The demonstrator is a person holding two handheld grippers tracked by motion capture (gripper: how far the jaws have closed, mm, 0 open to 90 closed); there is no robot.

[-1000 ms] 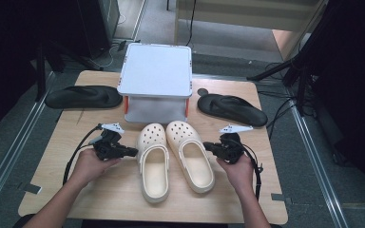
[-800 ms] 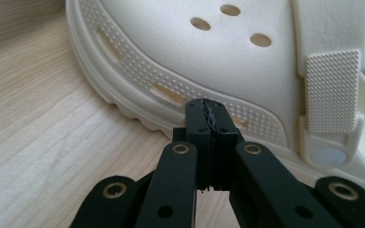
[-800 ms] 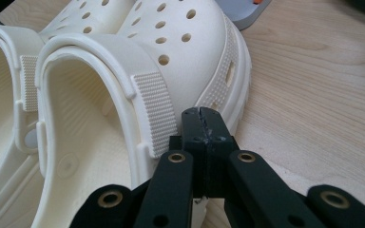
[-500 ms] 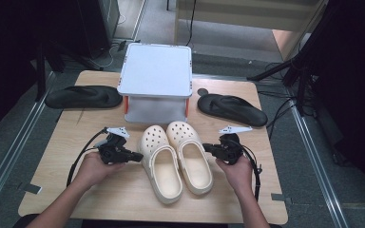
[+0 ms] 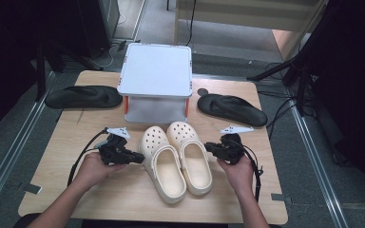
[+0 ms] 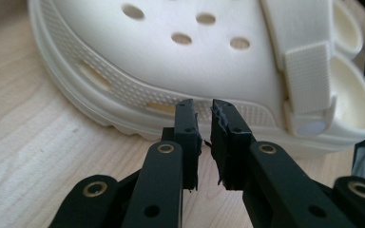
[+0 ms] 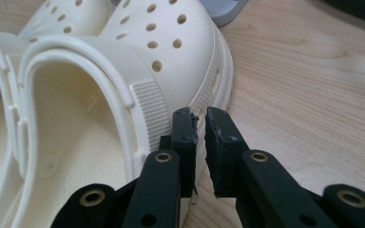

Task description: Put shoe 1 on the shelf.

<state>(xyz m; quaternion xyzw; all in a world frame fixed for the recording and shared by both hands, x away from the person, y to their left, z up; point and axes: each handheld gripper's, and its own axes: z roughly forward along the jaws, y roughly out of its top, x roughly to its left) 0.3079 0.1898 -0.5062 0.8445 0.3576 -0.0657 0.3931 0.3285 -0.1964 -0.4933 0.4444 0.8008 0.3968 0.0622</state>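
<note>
High view: fixed above the person's side, facing forward and down over the whole table (image 5: 100,199).
Left gripper view: low, close, facing the left clog (image 6: 180,61) side-on.
Right gripper view: low, close beside the right clog (image 7: 171,61).
Shared: both clogs, tabletop.

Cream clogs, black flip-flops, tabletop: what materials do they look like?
Cream clogs: likely moulded foam resin, matte; one-piece body with punched holes, ribbed sidewall texture, seamless strap.
Black flip-flops: probably rubber or foam, dull black, thin and flat; too far off to be sure.
Tabletop: wood or wood-look laminate, light grain lines, low sheen.
</note>
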